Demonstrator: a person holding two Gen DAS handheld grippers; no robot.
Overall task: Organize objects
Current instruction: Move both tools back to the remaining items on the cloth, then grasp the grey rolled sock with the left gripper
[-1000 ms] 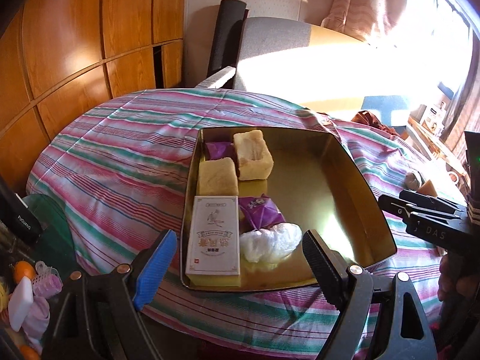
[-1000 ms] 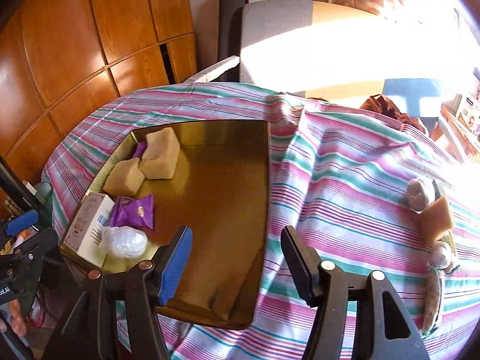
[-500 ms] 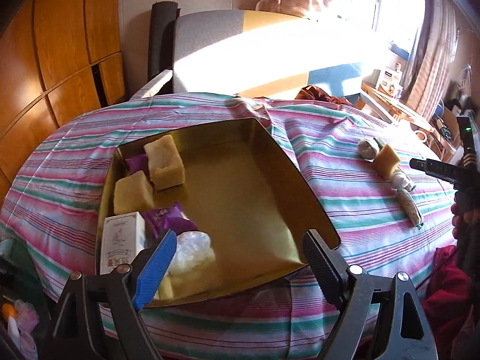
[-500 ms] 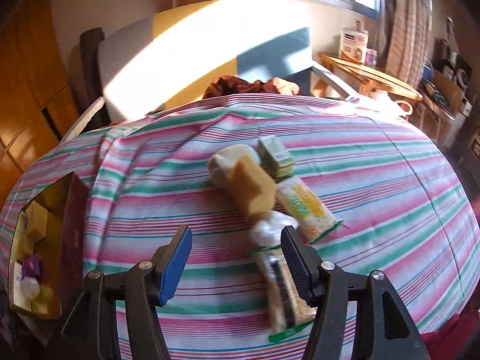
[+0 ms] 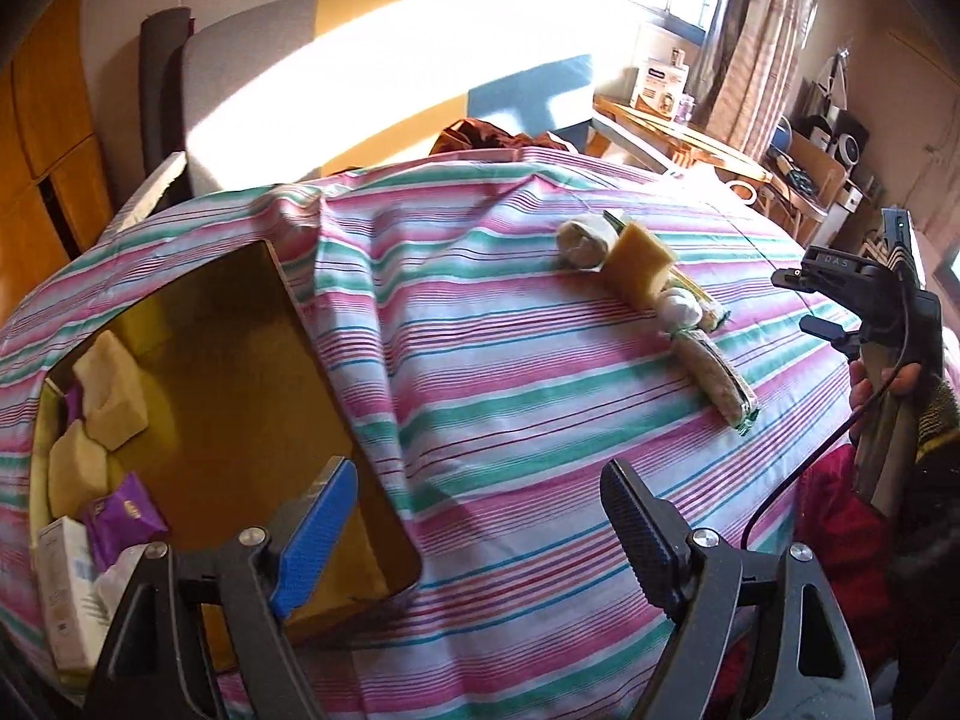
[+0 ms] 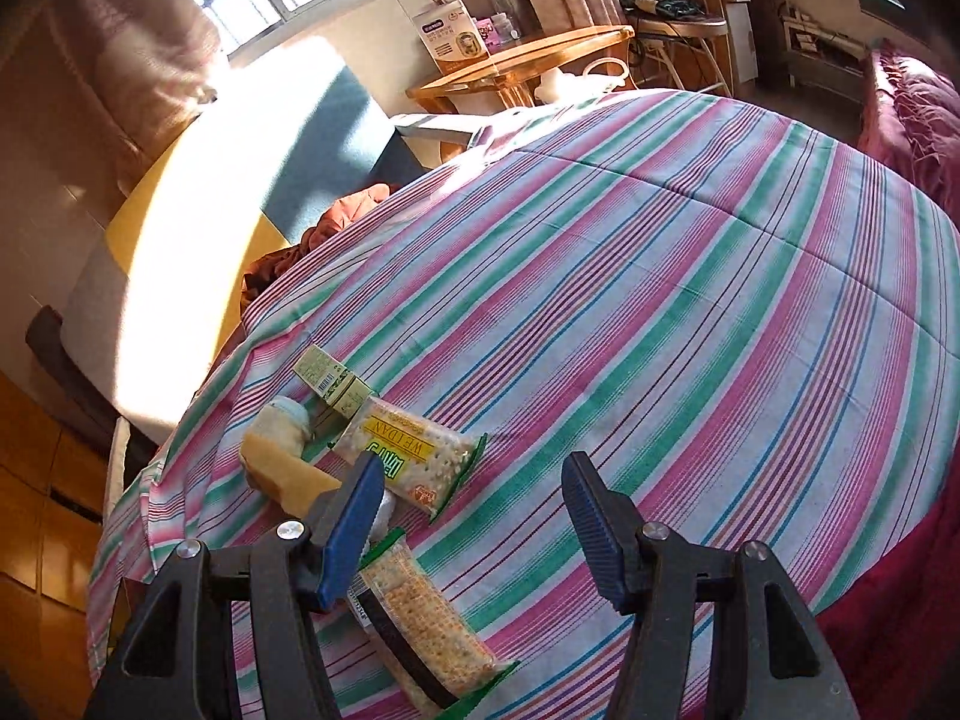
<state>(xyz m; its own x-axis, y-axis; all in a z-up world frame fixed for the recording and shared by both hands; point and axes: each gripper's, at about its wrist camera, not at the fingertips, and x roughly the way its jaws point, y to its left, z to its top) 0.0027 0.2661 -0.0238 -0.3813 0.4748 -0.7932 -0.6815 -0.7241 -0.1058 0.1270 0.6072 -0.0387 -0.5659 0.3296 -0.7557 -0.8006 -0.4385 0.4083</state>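
Surface: a bed [image 6: 690, 276] under a striped cover; everything lies on it.
Tin: a gold tin [image 5: 240, 372] sits at the left, part filled with sponge-cake blocks [image 5: 111, 396], a purple packet [image 5: 123, 513] and a white box [image 5: 63, 576].
Loose items: a cluster well apart from the tin, at the right: cracker packet [image 6: 408, 459], a second cracker packet [image 6: 432, 636], a cake wedge [image 6: 288, 471], a small green box [image 6: 333, 381] and a pale round bun [image 6: 285, 420], all touching or overlapping.
Left tongs [image 5: 474, 516]: released, nothing between the pads; the jaws have just been closing a little, over bare cover beside the tin.
Right tongs [image 6: 474, 516]: released, empty, hanging just beside the cluster, its left pad overlapping the wedge in view.
Step, as I judge it: reaching for the next loose item.
Risk: the pieces are crowded, so closing here could catch two at once or nudge a neighbour aside.
Risk: the soft wedge and crackers may crush under a hard squeeze.
Risk: slippery wrappers could slide out during the carry to the tin.
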